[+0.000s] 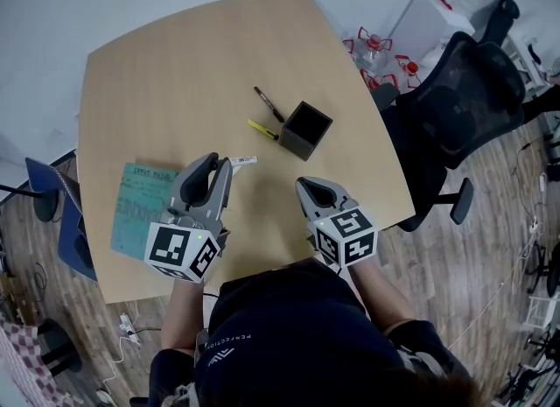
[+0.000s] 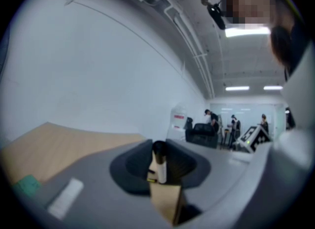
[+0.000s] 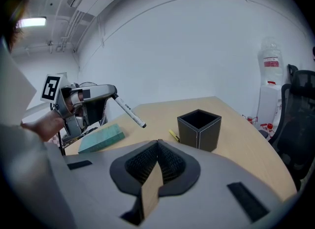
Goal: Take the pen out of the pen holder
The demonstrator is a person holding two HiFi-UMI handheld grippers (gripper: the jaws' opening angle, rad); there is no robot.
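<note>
The black square pen holder (image 1: 305, 129) stands on the round wooden table (image 1: 175, 73), and from this side it looks empty (image 3: 198, 129). My left gripper (image 1: 220, 163) is shut on a white pen with a black cap (image 2: 160, 168), held above the table to the holder's left; the pen (image 3: 129, 112) sticks out slantwise from the jaws. My right gripper (image 1: 306, 184) hovers just in front of the holder, its jaws (image 3: 158, 143) shut with nothing in them. A dark pen (image 1: 269, 103) and a yellow pen (image 1: 262, 129) lie on the table beside the holder.
A teal book (image 1: 140, 207) lies at the table's left front. A black office chair (image 1: 464, 90) stands close at the right edge, with a blue chair (image 1: 52, 191) at the left. Red-capped bottles (image 1: 376, 46) sit on the floor behind.
</note>
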